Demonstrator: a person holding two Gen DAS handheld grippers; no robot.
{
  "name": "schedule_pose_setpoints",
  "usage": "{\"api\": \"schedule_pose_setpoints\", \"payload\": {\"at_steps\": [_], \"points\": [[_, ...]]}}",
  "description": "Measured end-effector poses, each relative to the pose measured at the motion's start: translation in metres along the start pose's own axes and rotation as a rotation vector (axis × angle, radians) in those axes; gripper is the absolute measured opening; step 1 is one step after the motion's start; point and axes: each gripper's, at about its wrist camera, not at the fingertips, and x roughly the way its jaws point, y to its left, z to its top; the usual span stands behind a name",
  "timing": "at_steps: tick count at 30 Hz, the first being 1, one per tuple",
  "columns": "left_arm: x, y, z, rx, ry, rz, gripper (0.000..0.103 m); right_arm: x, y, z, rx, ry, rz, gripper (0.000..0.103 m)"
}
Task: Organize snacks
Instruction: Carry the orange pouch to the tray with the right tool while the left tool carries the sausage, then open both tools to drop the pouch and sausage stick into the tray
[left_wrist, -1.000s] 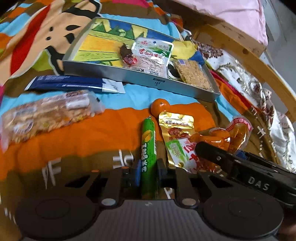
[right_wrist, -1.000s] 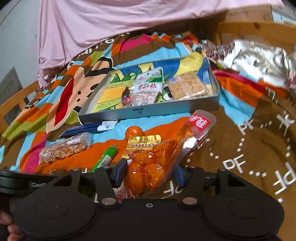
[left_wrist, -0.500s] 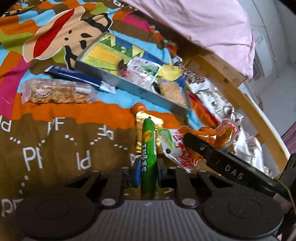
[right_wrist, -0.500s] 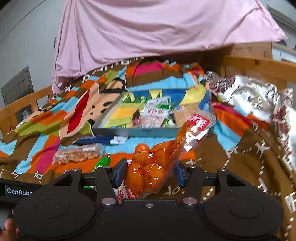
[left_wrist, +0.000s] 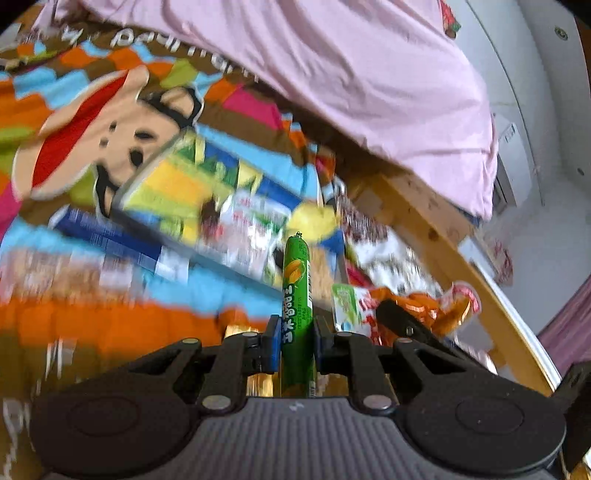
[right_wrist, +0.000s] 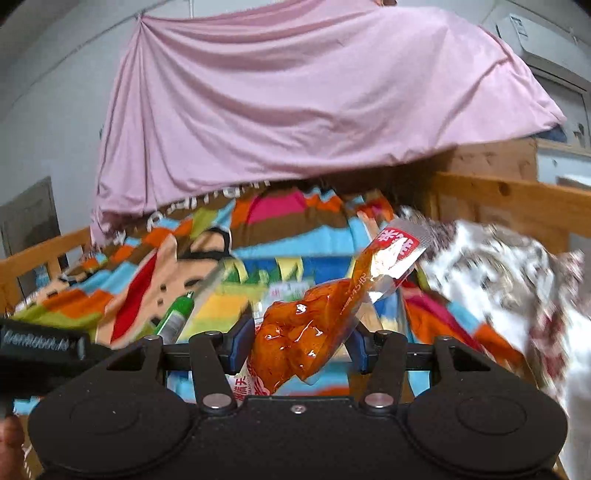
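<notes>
Sausage stick (left_wrist: 296, 291), stiff and light, sits pinched by our left fingers (left_wrist: 271, 345); right fingers (right_wrist: 242, 345) squeeze the soft orange pouch (right_wrist: 306, 332) (slippery film), tray (left_wrist: 155, 177) at eleven o'clock.

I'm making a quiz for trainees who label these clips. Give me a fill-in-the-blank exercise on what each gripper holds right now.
1. The left gripper is shut on a ____ sausage stick.
2. The right gripper is shut on a clear packet of ____ snacks.
3. The cloth hanging behind the patterned blanket is ____.

Missing words: green; orange; pink
</notes>
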Motion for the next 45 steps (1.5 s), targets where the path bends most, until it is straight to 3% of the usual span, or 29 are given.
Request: {"api": "schedule_pose_setpoints", "payload": {"at_steps": [7,13,22,31,32,34,45], "points": [[0.044,-0.006,0.062,0.061,-0.095,0.038,0.019,0.071,-0.015,0.023,-0.011,-0.059,0.020,0.055],[0.102,0.006,0.099,0.080,-0.091,0.075,0.019,0.138,-0.038,0.025,-0.016,-0.081,0.023,0.055],[0.181,0.033,0.105,0.076,0.009,0.148,0.019,0.200,-0.061,0.010,-0.020,-0.023,0.017,0.055],[0.212,0.030,0.094,0.168,0.066,0.236,0.018,0.230,-0.053,0.003,-0.119,0.017,0.017,0.057],[0.213,0.030,0.093,0.174,0.068,0.242,0.019,0.231,-0.054,0.004,-0.112,0.023,0.028,0.058],[0.215,0.030,0.091,0.175,0.071,0.254,0.019,0.232,-0.056,0.004,-0.106,0.020,0.005,0.077],[0.217,0.030,0.088,0.135,0.043,0.249,0.020,0.219,-0.078,0.016,0.006,-0.026,-0.026,0.097]]}}
